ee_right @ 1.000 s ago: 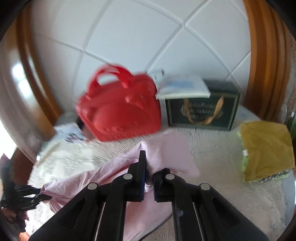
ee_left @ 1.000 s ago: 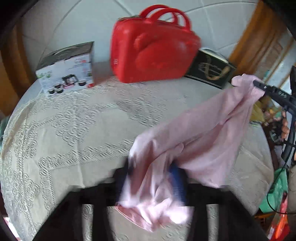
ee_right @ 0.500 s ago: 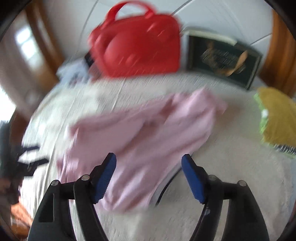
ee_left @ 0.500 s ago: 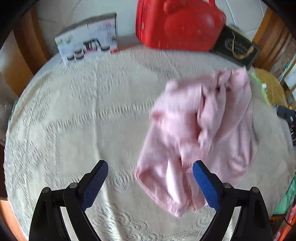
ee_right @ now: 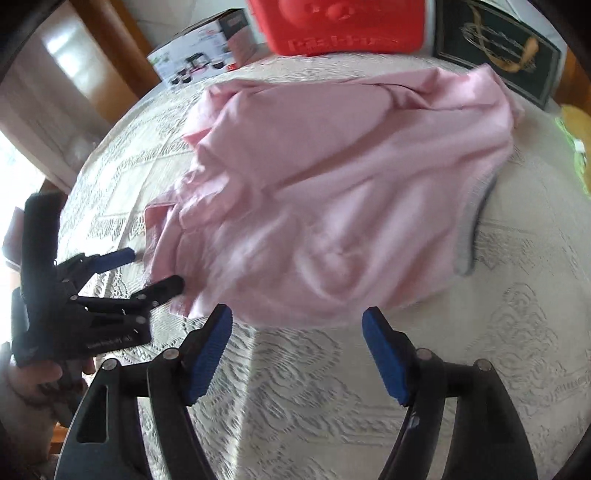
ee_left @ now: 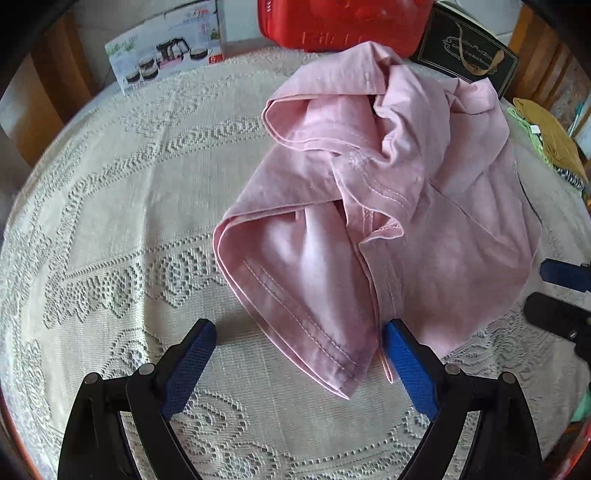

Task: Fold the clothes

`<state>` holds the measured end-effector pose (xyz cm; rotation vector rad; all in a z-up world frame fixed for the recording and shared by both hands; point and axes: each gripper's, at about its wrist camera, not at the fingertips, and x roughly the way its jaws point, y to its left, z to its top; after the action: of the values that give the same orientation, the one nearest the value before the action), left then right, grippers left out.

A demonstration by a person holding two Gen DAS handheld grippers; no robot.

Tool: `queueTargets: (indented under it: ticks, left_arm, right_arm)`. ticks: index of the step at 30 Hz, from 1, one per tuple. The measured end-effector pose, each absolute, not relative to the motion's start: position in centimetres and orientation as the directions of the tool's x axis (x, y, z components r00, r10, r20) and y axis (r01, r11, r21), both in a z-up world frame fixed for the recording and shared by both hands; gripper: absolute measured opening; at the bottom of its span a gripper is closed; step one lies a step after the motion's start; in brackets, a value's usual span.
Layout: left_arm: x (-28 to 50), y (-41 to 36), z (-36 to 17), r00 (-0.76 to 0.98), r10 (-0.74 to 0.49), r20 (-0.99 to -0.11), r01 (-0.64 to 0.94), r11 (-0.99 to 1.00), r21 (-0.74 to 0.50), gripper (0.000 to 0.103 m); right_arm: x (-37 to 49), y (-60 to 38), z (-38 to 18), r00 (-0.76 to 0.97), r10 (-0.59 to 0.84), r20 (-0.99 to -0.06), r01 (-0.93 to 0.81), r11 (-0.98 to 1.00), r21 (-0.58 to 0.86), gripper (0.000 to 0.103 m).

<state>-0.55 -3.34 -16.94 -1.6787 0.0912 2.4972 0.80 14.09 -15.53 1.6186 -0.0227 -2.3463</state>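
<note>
A pink garment (ee_left: 369,192) lies crumpled on the lace tablecloth (ee_left: 110,240), its hem corner toward the near edge. My left gripper (ee_left: 301,354) is open, its blue pads either side of that hem corner, holding nothing. In the right wrist view the same pink garment (ee_right: 332,184) spreads across the table, with a grey-trimmed opening at its right side. My right gripper (ee_right: 297,343) is open just short of the cloth's near edge. The left gripper (ee_right: 147,266) shows at the left of that view, and the right gripper's tips (ee_left: 561,288) at the right edge of the left wrist view.
At the table's back stand a red case (ee_left: 351,22), a black gift box (ee_left: 469,55) and a white printed carton (ee_left: 166,51). A folded mustard garment (ee_left: 550,136) lies at the right edge. A hand (ee_right: 33,384) holds the left gripper.
Both grippers were shut on the pink garment and held it up a second ago. They have since opened, dropped it onto the table, and drawn back toward its near edge.
</note>
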Motion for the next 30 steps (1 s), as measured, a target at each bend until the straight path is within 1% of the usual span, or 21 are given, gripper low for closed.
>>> queueTargets:
  ticks: [1,2,3,4,5,6,7,8,11,14,16,18,20,23,24,26,27,29,30]
  left_arm:
    - [-0.5,-3.4,-17.0,-0.376,0.075,-0.924,-0.14,-0.99,-0.024,0.093]
    - [-0.5,-3.4,-17.0,-0.376,0.076,-0.923,-0.141,-0.99,-0.024,0.092]
    - [-0.5,-3.4,-17.0,-0.376,0.078,-0.923,-0.144,-0.989,-0.024,0.09]
    - [-0.5,-3.4,-16.8,-0.376,0.085,-0.923,-0.152,-0.988,-0.029,0.076]
    - [-0.4,-3.4,-16.4,-0.379,0.099,-0.92,-0.162,-0.986,-0.039,0.062]
    - [-0.3,-3.4,-16.0,-0.379,0.111,-0.919,-0.169,-0.984,-0.05,0.027]
    - [-0.3,-3.5,-15.8,-0.372,0.121,-0.92,-0.169,-0.984,-0.061,0.012]
    - [-0.3,-3.6,-15.6,-0.371,0.131,-0.919,-0.166,-0.983,-0.073,0.012]
    - [-0.1,-4.0,-14.2,-0.394,0.15,-0.907,-0.169,-0.982,-0.089,0.009]
    - [0.6,-5.8,-11.5,-0.438,0.18,-0.881,-0.157,-0.98,-0.122,0.008]
    - [1.0,-7.2,-10.2,-0.456,0.175,-0.873,-0.145,-0.982,-0.121,0.008]
    - [1.4,-8.5,-9.2,-0.464,0.161,-0.871,-0.135,-0.985,-0.11,0.008]
    - [1.4,-9.4,-9.0,-0.459,0.126,-0.879,-0.124,-0.989,-0.077,0.008]
    - [0.7,-10.9,-9.7,-0.441,0.02,-0.897,-0.064,-0.998,0.009,0.008]
    - [0.6,-11.6,-9.9,-0.435,0.002,-0.9,-0.044,-0.999,0.02,0.009]
    - [0.6,-12.4,-9.6,-0.433,0.057,-0.899,-0.03,-0.998,-0.049,0.009]
    - [0.6,-12.8,-9.4,-0.433,0.085,-0.898,-0.022,-0.996,-0.083,0.01]
    - [0.2,-12.3,-9.1,-0.42,0.144,-0.896,-0.043,-0.989,-0.139,0.02]
    - [-0.1,-11.5,-9.0,-0.412,0.171,-0.895,-0.062,-0.985,-0.16,0.039]
  right_arm:
    - [0.7,13.6,-15.9,-0.324,-0.23,-0.918,0.236,-0.959,0.157,0.073]
    - [0.6,13.2,-16.2,-0.322,-0.214,-0.922,0.245,-0.96,0.137,0.068]
    - [0.5,12.8,-16.5,-0.319,-0.198,-0.927,0.253,-0.96,0.118,0.047]
    - [0.4,12.3,-16.9,-0.317,-0.182,-0.931,0.262,-0.96,0.099,0.041]
    - [0.3,11.9,-17.2,-0.315,-0.166,-0.934,0.27,-0.959,0.08,0.019]
    - [0.2,11.4,-17.6,-0.313,-0.15,-0.938,0.279,-0.958,0.06,0.005]
    - [0.3,11.4,-17.4,-0.318,-0.138,-0.938,0.28,-0.959,0.046,0.003]
    - [0.4,11.7,-16.9,-0.319,-0.143,-0.937,0.279,-0.959,0.051,0.002]
    - [1.3,14.0,-13.9,-0.377,-0.16,-0.912,0.254,-0.965,0.064,0.001]
    - [2.6,18.7,-9.5,-0.46,-0.143,-0.876,0.171,-0.983,0.071,0.001]
    - [3.8,23.0,-6.8,-0.509,-0.091,-0.856,0.091,-0.994,0.052,0.001]
    - [4.7,27.5,-5.1,-0.528,0.008,-0.849,-0.014,-1.0,0.0,0.001]
    - [5.4,31.9,-4.7,-0.509,0.109,-0.854,-0.126,-0.991,-0.051,0.001]
    - [6.2,37.8,-5.3,-0.43,0.257,-0.865,-0.282,-0.949,-0.142,0.001]
    - [6.5,39.8,-5.5,-0.397,0.313,-0.863,-0.333,-0.925,-0.183,0.001]
    - [7.3,42.5,-5.8,-0.37,0.293,-0.881,-0.392,-0.909,-0.138,0.001]
    - [7.6,43.3,-5.9,-0.381,0.252,-0.889,-0.41,-0.909,-0.081,0.002]
    - [7.9,44.1,-6.3,-0.408,0.173,-0.896,-0.422,-0.906,0.017,0.004]
    - [7.8,44.0,-6.6,-0.416,0.145,-0.898,-0.418,-0.907,0.047,0.007]
